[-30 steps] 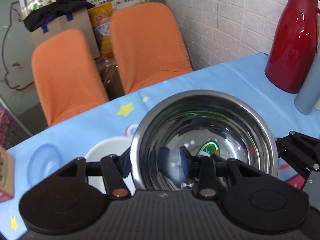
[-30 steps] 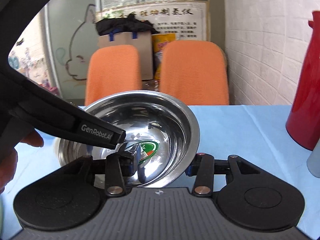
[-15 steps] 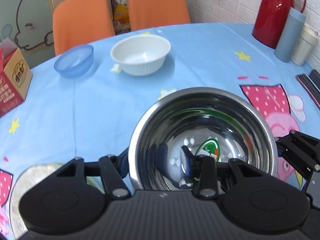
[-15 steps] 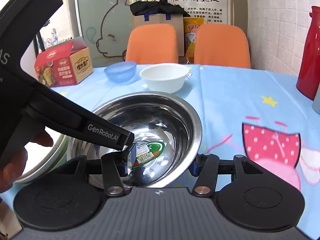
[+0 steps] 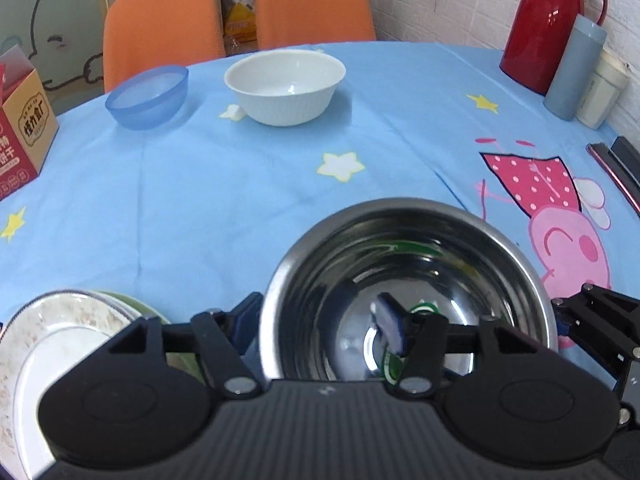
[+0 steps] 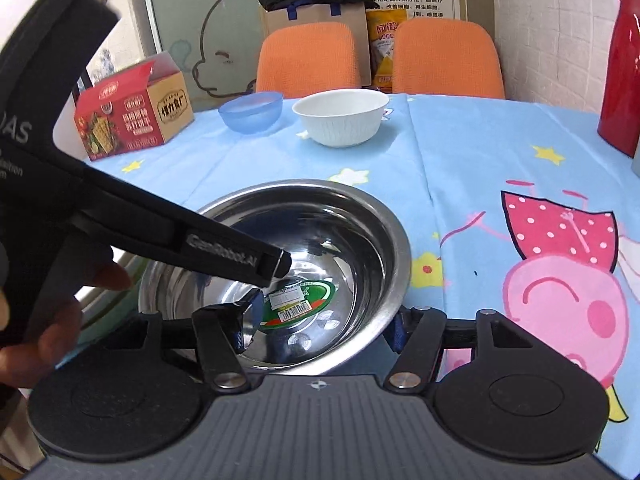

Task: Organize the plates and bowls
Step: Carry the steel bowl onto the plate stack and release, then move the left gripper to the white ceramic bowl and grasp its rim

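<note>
From the left wrist camera, the left gripper (image 5: pixel 320 330) is clamped on the near-left rim of the steel bowl (image 5: pixel 408 276), one finger outside, one inside; a stack of plates (image 5: pixel 60 340) sits at lower left, with a white bowl (image 5: pixel 285 84) and blue bowl (image 5: pixel 148 96) far across the table (image 5: pixel 240 200). From the right wrist camera, the right gripper (image 6: pixel 324 326) grips the same steel bowl's (image 6: pixel 360 232) near-right rim, with the left gripper (image 6: pixel 276 266) reaching in from the left.
</note>
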`<act>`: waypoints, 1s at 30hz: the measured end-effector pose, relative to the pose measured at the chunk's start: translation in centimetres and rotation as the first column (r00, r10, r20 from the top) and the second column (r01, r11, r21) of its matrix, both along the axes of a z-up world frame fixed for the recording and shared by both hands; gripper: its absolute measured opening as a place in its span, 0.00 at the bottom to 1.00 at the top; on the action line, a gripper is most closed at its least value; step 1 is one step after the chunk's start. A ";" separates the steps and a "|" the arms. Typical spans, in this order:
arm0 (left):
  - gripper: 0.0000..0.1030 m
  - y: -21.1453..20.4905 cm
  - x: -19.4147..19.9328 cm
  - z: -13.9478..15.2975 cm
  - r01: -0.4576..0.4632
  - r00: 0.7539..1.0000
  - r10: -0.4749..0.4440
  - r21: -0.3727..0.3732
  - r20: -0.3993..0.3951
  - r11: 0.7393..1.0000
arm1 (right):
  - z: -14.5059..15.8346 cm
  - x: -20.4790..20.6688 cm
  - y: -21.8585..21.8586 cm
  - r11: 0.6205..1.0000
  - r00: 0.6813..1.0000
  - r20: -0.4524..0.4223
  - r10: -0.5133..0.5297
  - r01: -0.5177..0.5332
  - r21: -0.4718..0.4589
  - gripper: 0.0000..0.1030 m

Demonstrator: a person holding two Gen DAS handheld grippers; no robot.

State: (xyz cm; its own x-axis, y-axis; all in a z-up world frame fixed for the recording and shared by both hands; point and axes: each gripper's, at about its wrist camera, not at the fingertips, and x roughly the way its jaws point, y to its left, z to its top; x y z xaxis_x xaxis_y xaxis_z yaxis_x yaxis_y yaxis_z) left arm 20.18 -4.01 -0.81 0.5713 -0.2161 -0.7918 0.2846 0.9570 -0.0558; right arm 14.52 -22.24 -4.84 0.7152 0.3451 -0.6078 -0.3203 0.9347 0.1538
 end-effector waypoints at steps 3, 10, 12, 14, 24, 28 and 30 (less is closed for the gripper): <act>0.85 1.7 -0.3 1.8 -0.028 0.997 0.030 -0.042 0.064 0.999 | 0.9 -0.7 -1.8 0.999 0.998 0.040 -0.045 0.045 0.015 1.00; 0.85 3.7 0.1 4.2 -0.076 0.986 0.081 -0.042 0.143 0.996 | 1.6 0.4 -5.5 0.986 0.986 0.058 -0.159 0.155 0.066 1.00; 0.88 4.0 0.6 4.4 -0.081 0.986 0.086 -0.045 0.139 0.996 | 2.0 1.3 -5.5 0.987 0.986 0.065 -0.151 0.147 0.062 1.00; 0.89 4.2 1.3 4.4 -0.093 0.985 0.098 -0.042 0.140 0.995 | 2.9 2.5 -5.3 0.991 0.987 0.090 -0.130 0.126 0.056 1.00; 0.89 6.1 8.2 4.5 -0.196 0.975 0.210 -0.163 0.077 0.967 | 6.8 13.0 -2.1 1.000 0.981 0.195 -0.022 0.024 -0.007 1.00; 0.89 7.0 11.9 4.2 -0.272 0.960 0.281 -0.237 0.004 0.933 | 7.4 17.1 -0.5 0.999 0.980 0.197 0.017 -0.011 -0.031 1.00; 0.89 7.5 13.9 4.4 -0.314 0.947 0.319 -0.277 -0.030 0.908 | 7.5 18.9 0.1 0.998 0.980 0.194 0.030 -0.020 -0.053 1.00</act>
State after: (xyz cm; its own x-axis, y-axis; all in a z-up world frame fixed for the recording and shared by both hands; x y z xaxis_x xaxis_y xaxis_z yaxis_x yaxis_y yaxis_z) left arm 34.09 3.47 3.64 0.6572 -0.2294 -0.7179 -0.0279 0.9445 -0.3274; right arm 33.45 -22.16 2.62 0.8132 0.3370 -0.4746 -0.3632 0.9309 0.0386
